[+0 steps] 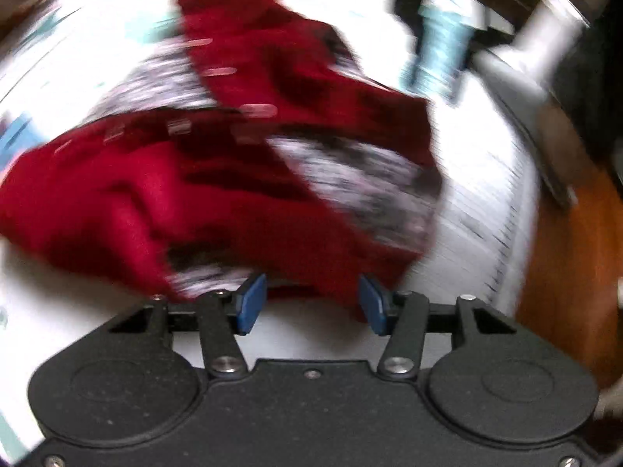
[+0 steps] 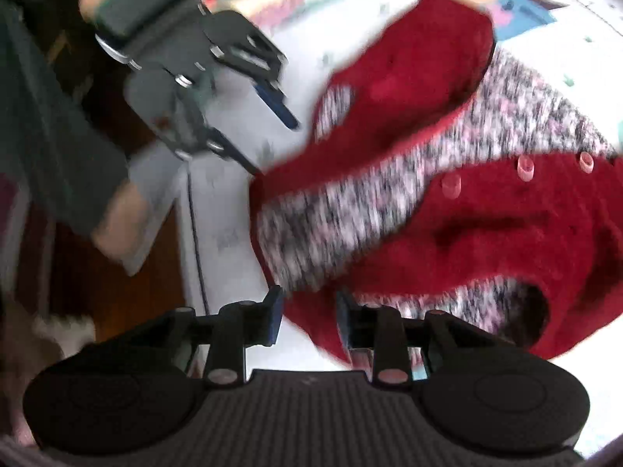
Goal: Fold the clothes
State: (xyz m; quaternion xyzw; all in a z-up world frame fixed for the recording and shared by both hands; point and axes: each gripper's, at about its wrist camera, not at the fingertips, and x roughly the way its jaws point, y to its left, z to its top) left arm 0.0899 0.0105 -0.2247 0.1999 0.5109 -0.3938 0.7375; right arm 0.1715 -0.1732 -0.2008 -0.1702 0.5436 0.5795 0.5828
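Observation:
A red fuzzy cardigan [image 1: 128,194] with a grey-speckled lining and pink buttons lies crumpled on a white bed sheet [image 1: 479,179]. My left gripper [image 1: 311,303] is open, its blue pads apart at the garment's near edge, holding nothing. The cardigan also shows in the right wrist view [image 2: 486,225]. My right gripper [image 2: 309,319] is open with the red hem lying between and just ahead of its fingers. The left gripper also shows in the right wrist view [image 2: 272,116], open above the sheet left of the cardigan. Both views are motion-blurred.
The sheet [image 2: 229,233] has a colourful print at the far side [image 2: 518,11]. A wooden floor [image 1: 576,272] lies past the bed edge. A grey metal post [image 1: 545,46] and a light blue item [image 1: 440,50] stand beyond the bed. A hand and dark sleeve [image 2: 50,136] hold the left gripper.

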